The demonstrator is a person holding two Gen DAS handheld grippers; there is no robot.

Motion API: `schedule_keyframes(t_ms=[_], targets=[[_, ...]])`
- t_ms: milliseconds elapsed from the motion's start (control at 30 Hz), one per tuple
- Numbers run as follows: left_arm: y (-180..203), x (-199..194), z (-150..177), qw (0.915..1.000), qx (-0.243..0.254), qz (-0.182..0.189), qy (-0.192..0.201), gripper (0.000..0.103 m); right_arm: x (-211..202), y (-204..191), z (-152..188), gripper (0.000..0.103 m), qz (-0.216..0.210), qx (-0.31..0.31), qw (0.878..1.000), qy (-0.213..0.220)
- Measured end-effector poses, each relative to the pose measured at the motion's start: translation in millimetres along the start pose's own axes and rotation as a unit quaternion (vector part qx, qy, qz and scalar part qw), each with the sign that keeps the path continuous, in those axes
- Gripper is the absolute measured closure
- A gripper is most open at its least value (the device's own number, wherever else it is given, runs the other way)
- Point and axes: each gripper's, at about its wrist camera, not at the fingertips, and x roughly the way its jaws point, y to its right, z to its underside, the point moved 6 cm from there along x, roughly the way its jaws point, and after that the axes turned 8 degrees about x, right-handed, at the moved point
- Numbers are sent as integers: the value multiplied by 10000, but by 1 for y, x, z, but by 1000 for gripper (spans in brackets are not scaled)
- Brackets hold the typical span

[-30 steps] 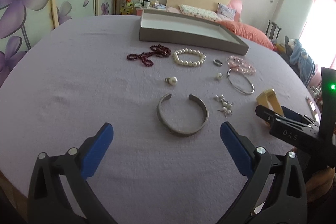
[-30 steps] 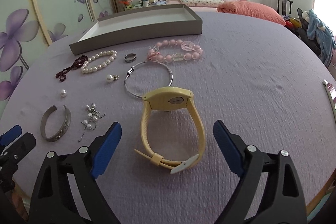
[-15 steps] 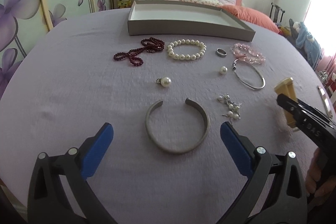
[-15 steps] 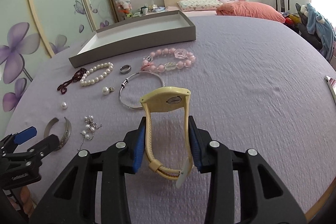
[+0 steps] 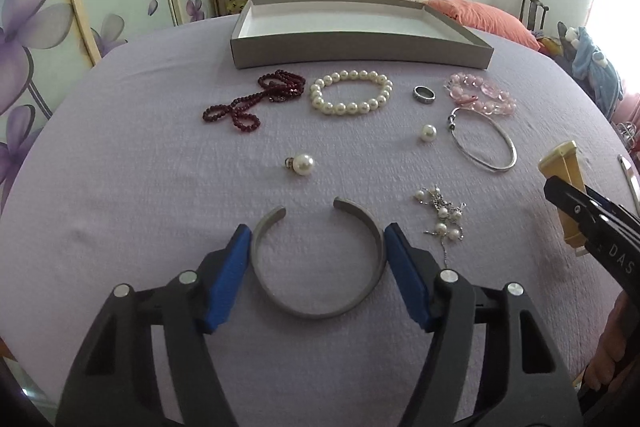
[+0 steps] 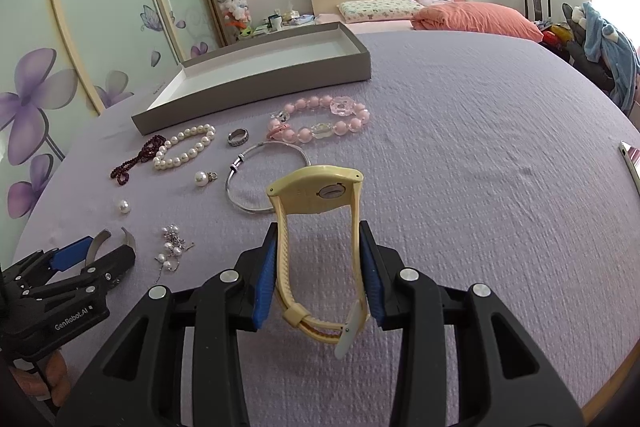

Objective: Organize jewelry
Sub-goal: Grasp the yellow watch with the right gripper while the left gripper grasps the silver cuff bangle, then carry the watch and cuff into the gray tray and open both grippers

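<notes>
The grey tray (image 5: 360, 57) at the far side of the lilac bedcover (image 6: 480, 147) holds nothing yet, so I judge the sorting is only at its start; all pieces lie on the cloth in front of it. The right gripper (image 6: 318, 267) is closed on the straps of the yellow watch (image 6: 316, 227), with its blue pads pressing both sides; the watch face points away toward the far side. The left gripper (image 5: 316, 267) has narrowed around the silver cuff (image 5: 316, 259); its pads touch or almost touch the two sides of the cuff, which seems to lie flat on the cloth, so I cannot tell if the grip is already firm.

Left to be moved: the dark red bead string (image 5: 256, 99), the pearl bracelet (image 5: 352, 97), the ring (image 5: 424, 94), the pink bead bracelet (image 5: 480, 95), the thin bangle (image 5: 484, 143), two single pearls (image 5: 302, 165) and the pearl earrings (image 5: 442, 219).

For moving, the way to the tray crosses above the row of small pieces, so both loads should be lifted well over them; the earrings are just beside the left gripper's right finger. The tray's near wall is low and its inside is wide and free; on the right the cover is open, with one flat object (image 6: 632, 159) near its edge.
</notes>
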Motion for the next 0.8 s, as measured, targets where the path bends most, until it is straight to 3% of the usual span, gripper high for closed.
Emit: schedule_keyframes(t_ms=[167, 267, 400, 567, 633, 800], targets=[[-15, -12, -11, 9998, -136, 158, 68, 36, -18, -7, -28, 64, -221, -130, 9993, 274], [-31, -32, -35, 9991, -100, 30, 422, 36, -27, -14, -61, 64, -369, -244, 9978, 489], [-54, -49, -88, 9960, -186, 92, 866, 36, -34, -31, -109, 64, -588, -454, 9942, 784], [-66, -38, -155, 9922, -334, 420, 1128, 36, -10, -46, -182, 64, -697, -449, 9903, 1111], [-67, -22, -182, 9925, -292, 392, 1123, 36, 7, -48, -202, 64, -787, -363, 9906, 1060], [-73, 41, -234, 9947, -504, 450, 772, 36, 102, -66, -235, 64, -783, -289, 9964, 174]])
